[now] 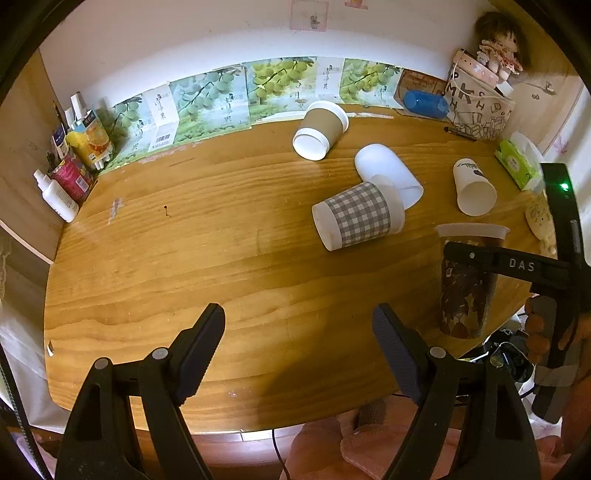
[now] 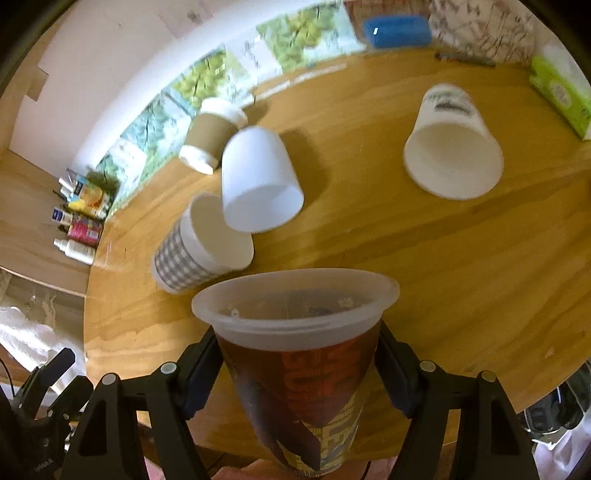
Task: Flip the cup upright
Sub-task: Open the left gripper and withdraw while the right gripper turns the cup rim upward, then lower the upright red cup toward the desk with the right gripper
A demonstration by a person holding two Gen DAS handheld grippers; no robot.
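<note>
The right claw point(image 2: 297, 373) is clamped on a brown printed cup with a frosted translucent rim point(image 2: 295, 350), its pads pressing the cup's two sides just under the rim; the cup stands mouth-up between the fingers, and in the left wrist view the same cup point(image 1: 467, 284) sits upright with its base at the near right edge of the wooden counter point(image 1: 184, 266), though whether the base rests fully on the wood cannot be told. The left claw point(image 1: 299, 339) hangs over the near edge of the counter with its jaws wide apart and nothing between them; the gripped cup is to its right. Just beyond the right claw, to its left, a grey checked paper cup point(image 2: 199, 247) lies on its side, its mouth turned toward the claw; a plain white cup point(image 2: 258, 181) lies just behind it, its rim touching or overlapping the checked cup's rim; farther back on the left a paper cup with a brown sleeve point(image 2: 212, 134) lies tipped over as well. Ahead and to the right of the right claw, well apart from the others, a white cup with dark print point(image 2: 452, 147) lies on its side; past it a green tissue pack point(image 2: 561, 96) sits at the counter's right edge, and a blue container point(image 2: 397, 27) lies by the far wall.
</note>
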